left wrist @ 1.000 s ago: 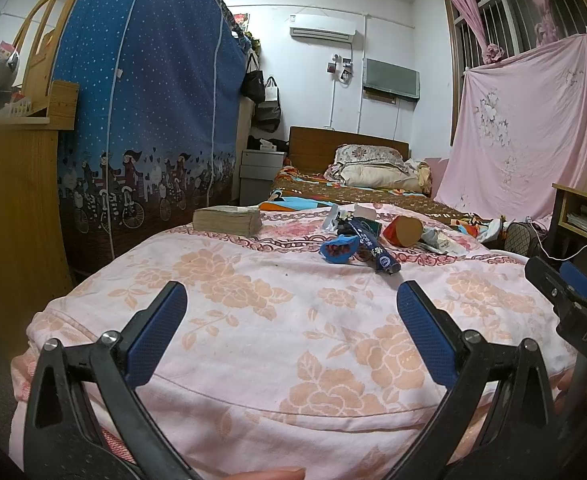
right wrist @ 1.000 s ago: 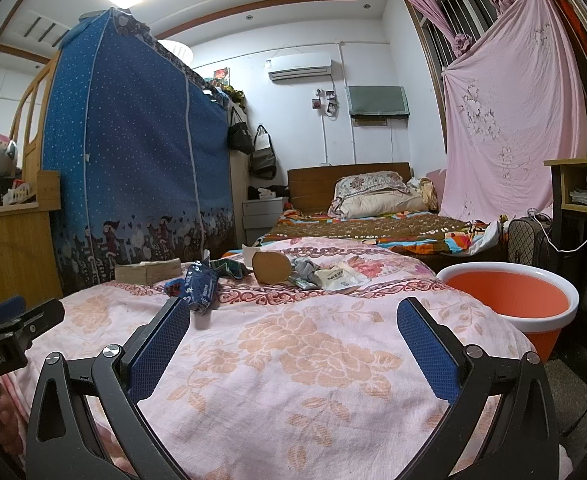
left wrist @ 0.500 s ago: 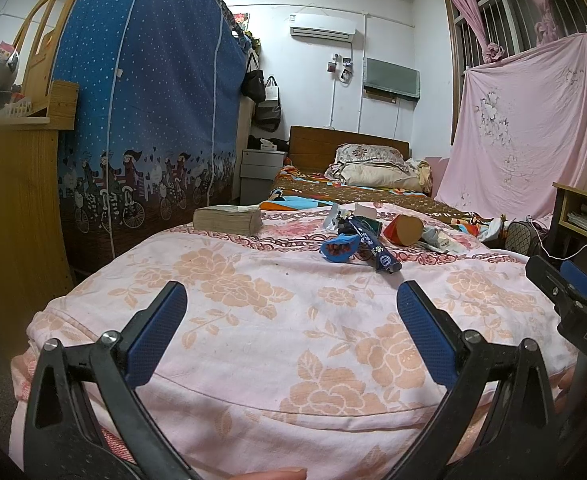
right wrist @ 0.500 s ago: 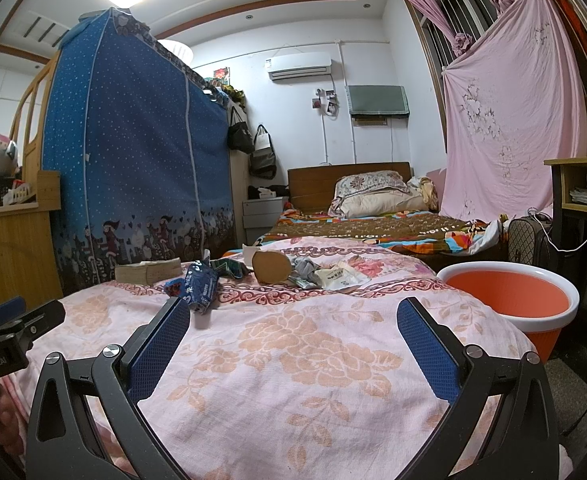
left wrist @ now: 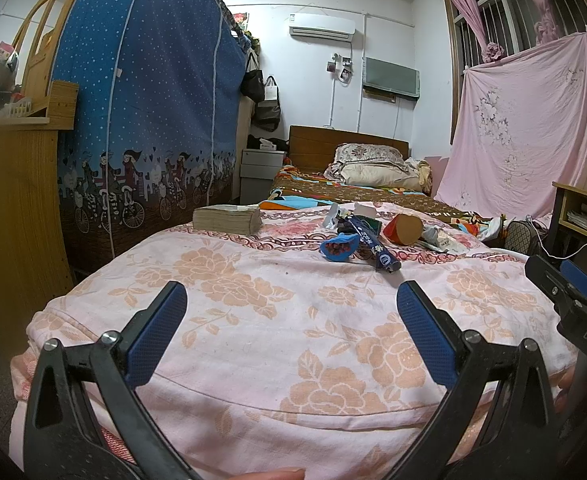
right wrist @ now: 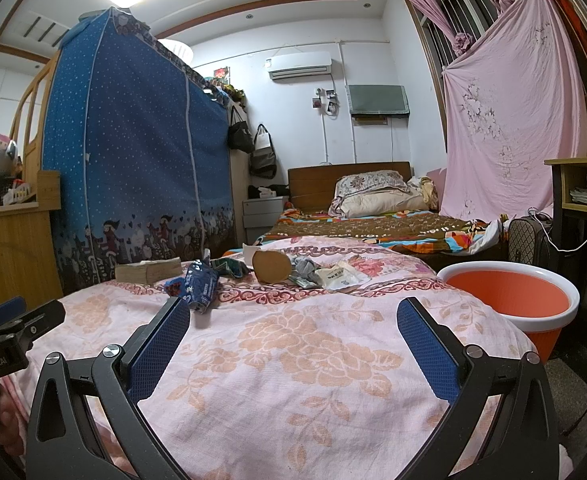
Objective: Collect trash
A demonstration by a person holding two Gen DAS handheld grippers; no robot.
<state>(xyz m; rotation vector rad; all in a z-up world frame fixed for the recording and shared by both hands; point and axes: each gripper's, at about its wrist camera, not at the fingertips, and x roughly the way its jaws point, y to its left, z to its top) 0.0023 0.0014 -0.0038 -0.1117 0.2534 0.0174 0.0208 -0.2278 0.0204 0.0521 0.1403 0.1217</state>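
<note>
Book (left wrist: 227,219) on floral quilt (left wrist: 253,320), pillows (right wrist: 377,196) behind.

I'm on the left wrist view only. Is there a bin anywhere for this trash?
Observer: Yes. An orange bucket with a white rim stands on the floor, off the right side of the quilt.
Operator: Anything in it?
Observer: Only its orange inner wall shows. The bottom is hidden.
Operator: I only see the edge of the right tool. What state is it in?
Observer: The right tool is open and holds nothing. It sits over the quilt's near end.
</note>
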